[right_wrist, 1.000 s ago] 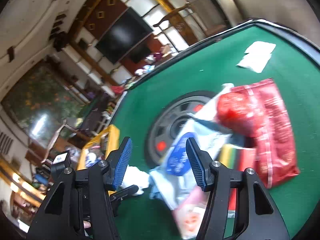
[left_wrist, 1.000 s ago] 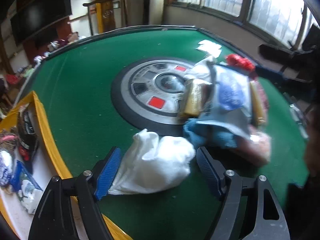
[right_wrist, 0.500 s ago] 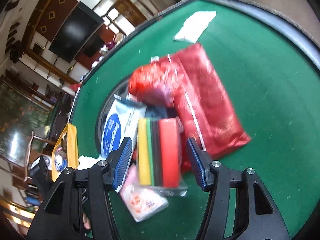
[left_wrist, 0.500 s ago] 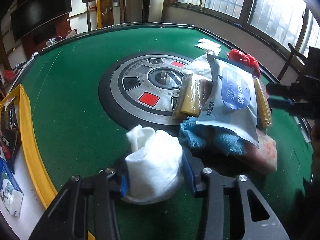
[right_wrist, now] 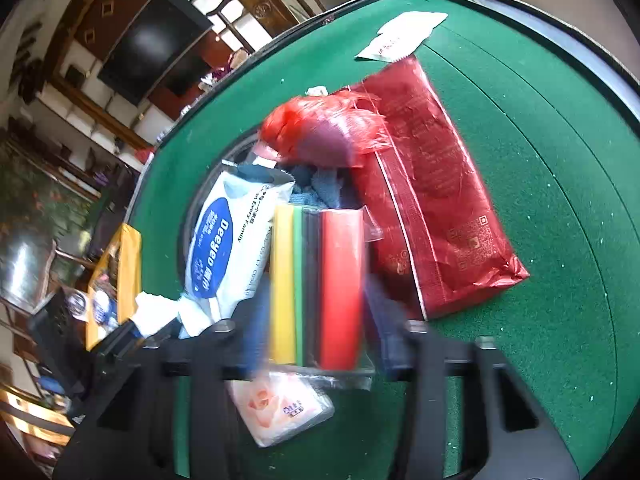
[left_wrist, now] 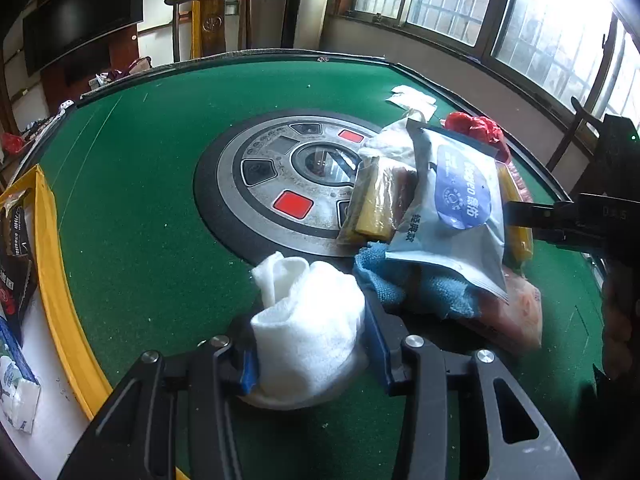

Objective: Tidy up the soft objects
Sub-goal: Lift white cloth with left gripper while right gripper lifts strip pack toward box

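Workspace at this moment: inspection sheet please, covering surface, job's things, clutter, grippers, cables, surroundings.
Surface: green felt table with round centre console.
Job's things: white cloth; sponge pack; wipes pack; blue cloth; red bag; pink pack.
Clutter: white packets; yellow tray at the table's edge.
Grippers: left gripper shut on white cloth; right gripper just closing, jaws around sponge pack, blurred.
Cables: nothing seen.
Surroundings: windows, chair, dark screen.

Room: green felt table [left_wrist: 160, 208] with round grey centre panel [left_wrist: 288, 184]. Barred windows [left_wrist: 500, 12], bright daylight. Dark television [left_wrist: 84, 12] on a panelled wall; wooden chair [left_wrist: 212, 20] beside it. Pale floor beyond the table edge.
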